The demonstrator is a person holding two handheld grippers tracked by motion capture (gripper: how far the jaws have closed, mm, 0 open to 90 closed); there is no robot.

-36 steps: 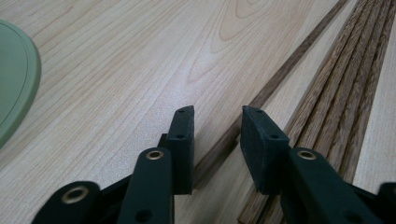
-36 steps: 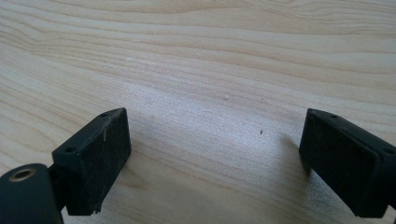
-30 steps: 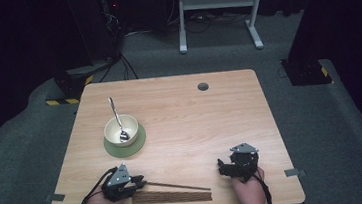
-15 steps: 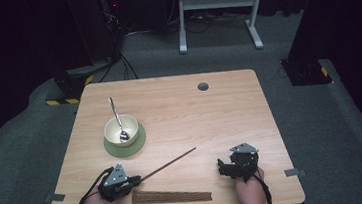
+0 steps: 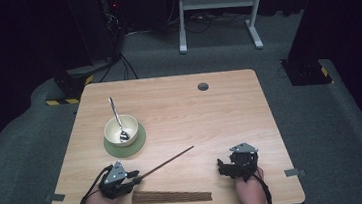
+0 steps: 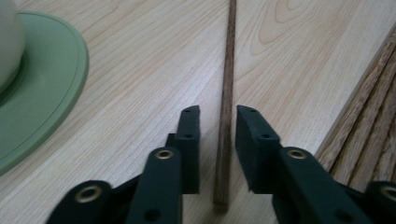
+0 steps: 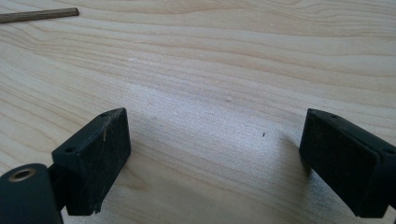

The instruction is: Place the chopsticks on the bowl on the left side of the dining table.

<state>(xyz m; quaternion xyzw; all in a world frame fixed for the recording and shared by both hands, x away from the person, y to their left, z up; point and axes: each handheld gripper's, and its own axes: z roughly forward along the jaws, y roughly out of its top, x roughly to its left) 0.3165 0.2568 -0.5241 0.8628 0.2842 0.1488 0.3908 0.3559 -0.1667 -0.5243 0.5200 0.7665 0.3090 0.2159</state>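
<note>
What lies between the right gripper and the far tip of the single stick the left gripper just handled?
Bare tabletop. In the high view nothing sits between the right gripper and the stick; the right gripper view agrees.

table point(image 5: 210, 114): light wood | on it: green saucer point(image 5: 138, 144), loose stick point(image 5: 167, 162), stick bundle point(image 5: 172, 196)

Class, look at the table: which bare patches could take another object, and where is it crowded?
Free: the far right half beyond the stick, around the hole, and between the two grippers. Crowded: near left, with bowl, saucer, left gripper and stick bundle.
</note>
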